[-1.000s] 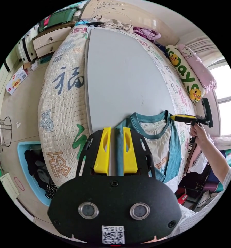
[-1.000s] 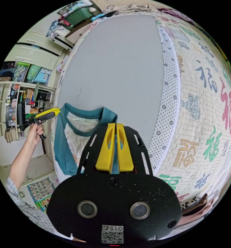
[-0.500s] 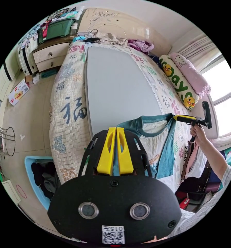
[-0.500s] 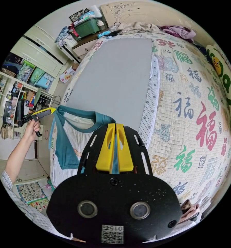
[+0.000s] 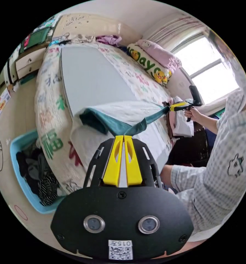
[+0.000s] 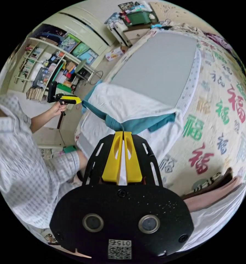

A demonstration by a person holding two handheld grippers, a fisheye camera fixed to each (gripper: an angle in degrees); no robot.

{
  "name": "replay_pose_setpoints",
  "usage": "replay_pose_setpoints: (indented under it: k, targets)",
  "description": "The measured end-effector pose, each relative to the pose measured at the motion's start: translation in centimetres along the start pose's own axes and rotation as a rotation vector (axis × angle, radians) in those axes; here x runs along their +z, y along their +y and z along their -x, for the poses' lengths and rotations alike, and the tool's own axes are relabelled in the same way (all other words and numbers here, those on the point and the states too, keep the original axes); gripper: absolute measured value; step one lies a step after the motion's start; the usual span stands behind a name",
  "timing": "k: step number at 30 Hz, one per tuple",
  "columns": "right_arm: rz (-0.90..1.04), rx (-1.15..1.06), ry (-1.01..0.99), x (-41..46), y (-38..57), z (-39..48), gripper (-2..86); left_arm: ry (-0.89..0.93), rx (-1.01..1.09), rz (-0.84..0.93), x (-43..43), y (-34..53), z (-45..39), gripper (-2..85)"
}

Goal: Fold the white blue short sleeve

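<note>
Bed (image 5: 50, 110) with grey board (image 6: 161, 68): both grippers (image 5: 124, 136) (image 6: 123, 132) clamp the shirt (image 6: 128, 107) shoulders; next we lower them, completing the fold.

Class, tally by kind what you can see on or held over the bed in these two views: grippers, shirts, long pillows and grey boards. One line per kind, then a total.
Grippers: 2, the left gripper and the right gripper
Shirts: 1, the white and teal shirt
Long pillows: 2, the duck pillow and the pink pillow
Grey boards: 1, the grey board
Total: 6
</note>
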State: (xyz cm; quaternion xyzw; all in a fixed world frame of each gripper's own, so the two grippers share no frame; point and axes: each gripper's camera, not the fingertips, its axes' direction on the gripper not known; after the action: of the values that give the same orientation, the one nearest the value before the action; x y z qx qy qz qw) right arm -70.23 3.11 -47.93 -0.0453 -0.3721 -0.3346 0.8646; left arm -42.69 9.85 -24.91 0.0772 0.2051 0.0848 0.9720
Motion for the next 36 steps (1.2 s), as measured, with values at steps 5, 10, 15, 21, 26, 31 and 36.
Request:
replay_pose_setpoints:
  k: [5, 10, 15, 21, 26, 31, 36]
  targets:
    - [0.182, 0.152, -0.061, 9.1, 5.6, -0.2, 0.2, -0.061, -0.132, 0.185, 8.3, 5.6, -0.5, -0.6]
    - [0.276, 0.157, -0.036, 9.2, 7.6, 0.8, 2.5, -0.154, -0.128, 0.288, 12.1, 7.1, -1.8, -0.6]
    - [0.193, 0.116, -0.016, 3.5, 7.4, 2.6, 1.5, -0.151, -0.192, 0.181, 11.8, 7.5, -2.7, -0.7]
    - [0.111, 0.078, -0.103, 2.3, 3.9, 4.1, 0.4, -0.115, -0.159, 0.139, 17.9, 5.1, -4.2, -0.7]
    - [0.186, 0.156, -0.043, 3.1, 6.6, 3.4, -0.3, -0.225, -0.175, 0.256, 22.8, 6.2, -4.3, -0.7]
    - [0.154, 0.356, -0.091, -1.2, 9.8, 0.7, 0.0, -0.323, -0.21, 0.383, 24.8, 5.4, -4.7, -0.6]
    - [-0.062, 0.595, -0.109, -8.8, 16.8, -4.0, 3.6, -0.298, -0.07, 0.247, 24.6, -1.7, -8.0, 0.8]
